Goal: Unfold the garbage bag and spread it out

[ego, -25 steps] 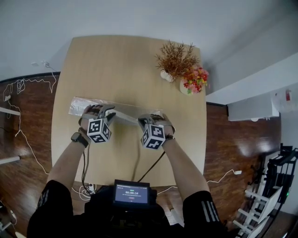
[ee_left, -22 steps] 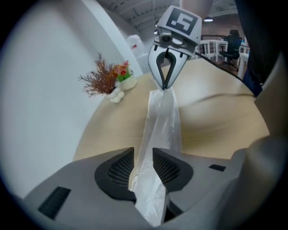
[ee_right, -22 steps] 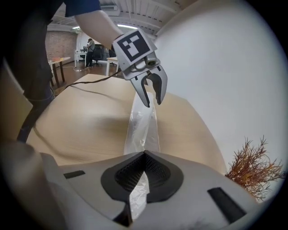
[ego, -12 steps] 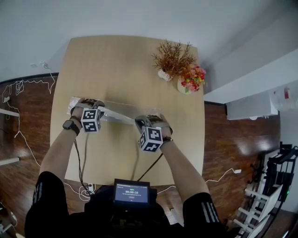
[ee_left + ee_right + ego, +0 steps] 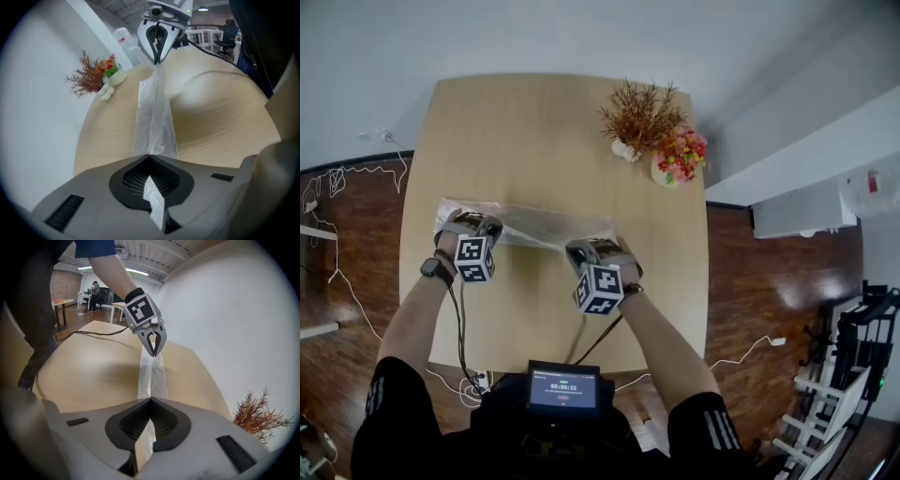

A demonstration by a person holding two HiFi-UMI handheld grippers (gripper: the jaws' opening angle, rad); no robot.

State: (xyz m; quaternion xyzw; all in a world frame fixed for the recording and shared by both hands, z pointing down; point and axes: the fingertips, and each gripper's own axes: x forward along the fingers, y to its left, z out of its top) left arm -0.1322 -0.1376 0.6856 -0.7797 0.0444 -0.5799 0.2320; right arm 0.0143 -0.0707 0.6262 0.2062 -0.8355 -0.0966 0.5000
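Narrowly folded garbage bag (image 5: 534,226) over table (image 5: 534,122), sprigs (image 5: 639,111), flowers (image 5: 681,154) in 2 vases (image 5: 622,150)

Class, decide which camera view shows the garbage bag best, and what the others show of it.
The head view: the garbage bag stretches as one long folded strip across the table. The left gripper view shows it foreshortened, from its fingers to the right gripper; the right gripper view mirrors that.
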